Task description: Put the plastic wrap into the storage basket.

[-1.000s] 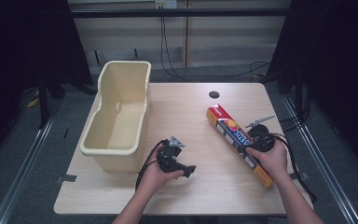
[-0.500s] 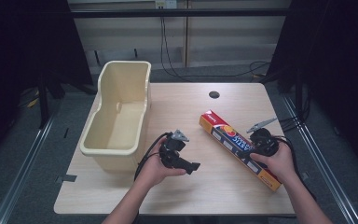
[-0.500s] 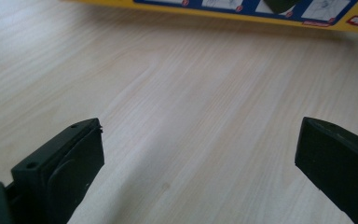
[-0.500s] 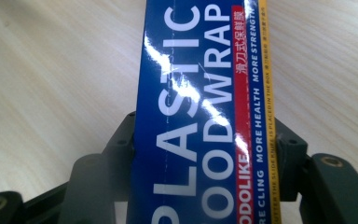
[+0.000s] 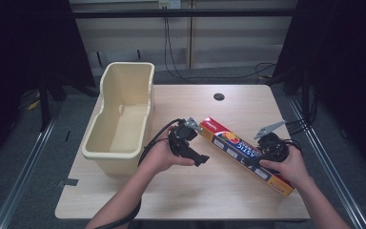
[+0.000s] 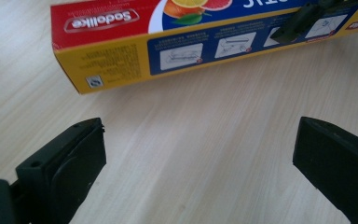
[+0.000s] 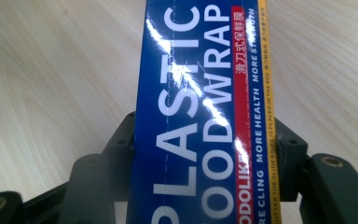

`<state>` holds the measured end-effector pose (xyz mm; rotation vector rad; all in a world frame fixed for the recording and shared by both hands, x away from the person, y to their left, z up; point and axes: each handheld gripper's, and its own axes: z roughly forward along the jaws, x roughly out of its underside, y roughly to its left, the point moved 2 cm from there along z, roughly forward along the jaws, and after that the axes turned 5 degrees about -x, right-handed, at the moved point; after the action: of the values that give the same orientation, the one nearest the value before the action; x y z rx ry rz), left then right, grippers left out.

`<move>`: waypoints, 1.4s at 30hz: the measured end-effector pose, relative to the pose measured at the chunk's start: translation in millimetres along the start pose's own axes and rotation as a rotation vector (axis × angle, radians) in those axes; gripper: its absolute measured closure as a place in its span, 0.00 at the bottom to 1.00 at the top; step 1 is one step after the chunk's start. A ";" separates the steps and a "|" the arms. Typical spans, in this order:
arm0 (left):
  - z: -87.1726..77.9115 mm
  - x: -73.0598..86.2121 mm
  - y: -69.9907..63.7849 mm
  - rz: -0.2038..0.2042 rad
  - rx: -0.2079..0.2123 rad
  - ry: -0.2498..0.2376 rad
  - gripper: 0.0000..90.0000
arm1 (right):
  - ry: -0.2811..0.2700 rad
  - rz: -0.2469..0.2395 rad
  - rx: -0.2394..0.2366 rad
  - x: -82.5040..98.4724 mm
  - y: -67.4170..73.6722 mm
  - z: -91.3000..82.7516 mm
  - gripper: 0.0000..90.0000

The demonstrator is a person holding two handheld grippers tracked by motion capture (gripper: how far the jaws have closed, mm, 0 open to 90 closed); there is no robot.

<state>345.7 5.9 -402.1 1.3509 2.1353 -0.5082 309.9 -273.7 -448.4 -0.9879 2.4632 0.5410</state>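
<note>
A long plastic-wrap box (image 5: 238, 150), blue and yellow with a red end, lies slantwise on the wooden table (image 5: 248, 102). My right gripper (image 5: 253, 161) is shut across its middle from the right. In the right gripper view (image 7: 205, 140) the black jaws press on both sides of the box (image 7: 200, 84). My left gripper (image 5: 195, 149) is held just above the table by the box's red end, jaws wide open. Bare wood lies between the pads (image 6: 70, 163) in the left gripper view (image 6: 205, 154), and the box's red end (image 6: 121, 42) is just beyond.
A tall cream plastic tub (image 5: 126, 67) stands empty at the table's left side, close to the left hand. A round cable hole (image 5: 218, 97) sits near the far edge. Black cables trail from both grippers and hang behind the table.
The left gripper has lifted off the table and shifted right toward the box's red end. The box has turned slightly in the right gripper's hold, its red end swinging left.
</note>
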 end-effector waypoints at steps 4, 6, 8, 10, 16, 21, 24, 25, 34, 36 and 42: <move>-1.6 -11.4 0.6 0.020 0.007 0.006 0.03 | 0.004 -0.031 -0.017 -0.3 0.3 -2.7 0.46; -1.9 -16.3 0.6 0.023 0.006 0.011 0.03 | 0.001 -0.042 -0.044 -0.8 0.6 -3.4 0.46; -1.4 -21.2 1.4 0.046 0.004 0.018 0.03 | 0.001 -0.034 -0.062 -1.2 1.2 -4.3 0.46; -1.9 -25.8 2.1 0.062 0.002 0.028 0.03 | -0.001 -0.044 -0.070 -1.9 1.5 -5.4 0.46; -1.2 -37.8 3.0 0.095 0.014 0.059 0.03 | 0.007 -0.078 -0.108 -3.4 4.8 -7.5 0.46; 2.5 -46.8 1.1 0.129 0.018 0.072 0.04 | 0.023 -0.106 -0.121 -4.5 7.9 -7.2 0.46; 7.5 -50.7 -1.4 0.164 0.016 0.085 0.04 | 0.031 -0.131 -0.133 -5.4 9.2 -7.2 0.46; 9.2 -52.0 -2.5 0.170 0.018 0.086 0.04 | 0.031 -0.134 -0.134 -5.6 9.9 -7.3 0.46; 23.3 -58.2 -8.4 0.217 0.043 0.126 0.05 | 0.033 -0.182 -0.156 -8.2 14.4 -7.7 0.46; 26.9 -58.5 -10.2 0.228 0.060 0.154 0.07 | 0.034 -0.201 -0.160 -9.3 15.0 -7.6 0.46; 38.7 -58.5 -16.2 0.278 0.097 0.197 0.06 | 0.041 -0.244 -0.165 -13.1 18.9 -7.0 0.46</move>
<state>360.6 -64.1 -394.6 1.7845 2.0480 -0.3832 303.2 -257.3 -432.1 -1.3558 2.3160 0.6534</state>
